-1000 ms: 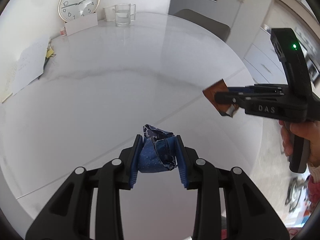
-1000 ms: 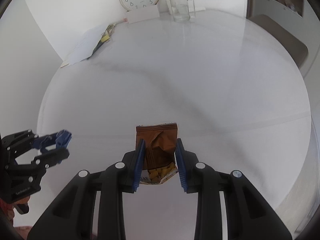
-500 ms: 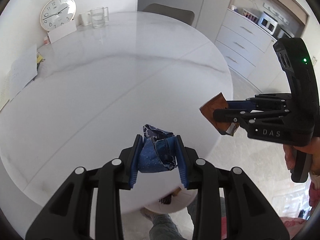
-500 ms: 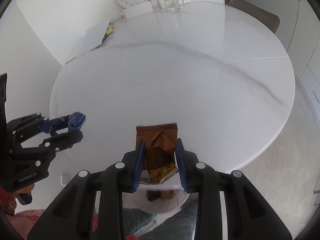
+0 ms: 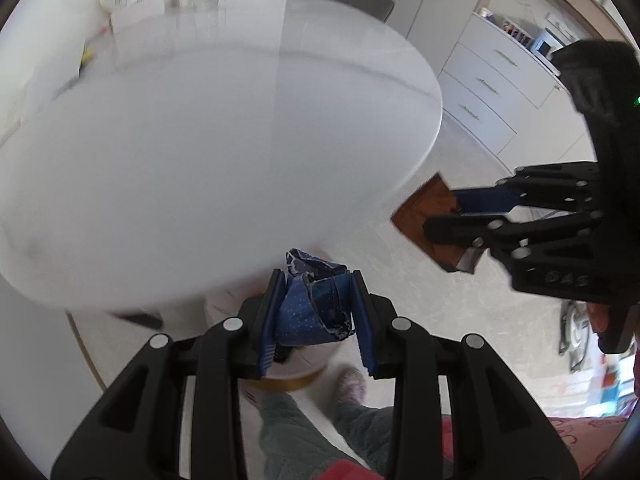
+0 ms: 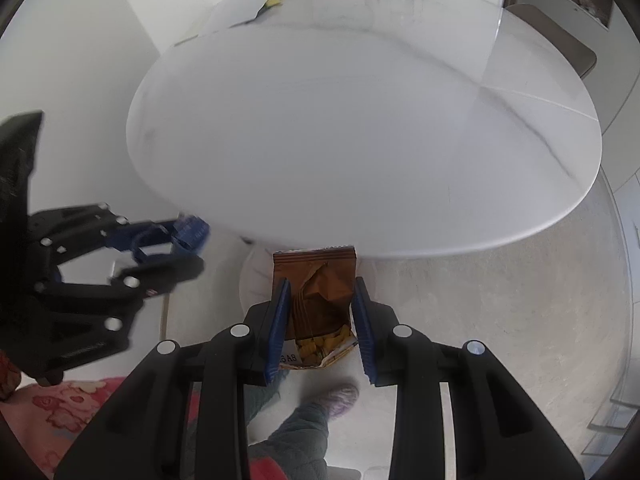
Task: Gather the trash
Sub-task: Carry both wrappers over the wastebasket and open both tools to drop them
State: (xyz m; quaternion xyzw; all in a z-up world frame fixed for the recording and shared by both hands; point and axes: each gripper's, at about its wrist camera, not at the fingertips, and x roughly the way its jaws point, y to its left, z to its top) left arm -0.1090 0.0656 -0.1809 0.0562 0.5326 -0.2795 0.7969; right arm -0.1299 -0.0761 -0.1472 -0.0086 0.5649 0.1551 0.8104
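White round table (image 6: 360, 128) beside tools

Right gripper (image 6: 320, 316) clamps brown snack wrapper (image 6: 318, 300) past table edge.
Left gripper (image 6: 180, 246) at left grips blue scrap (image 6: 192, 232); white round table (image 6: 360, 128) behind; person's slippered foot (image 6: 338, 398) on floor below.

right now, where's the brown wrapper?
Clamped in the right gripper, held past the round table edge, above the floor. In the left wrist view the brown wrapper shows at right, beside the blue wrapper in the left gripper.
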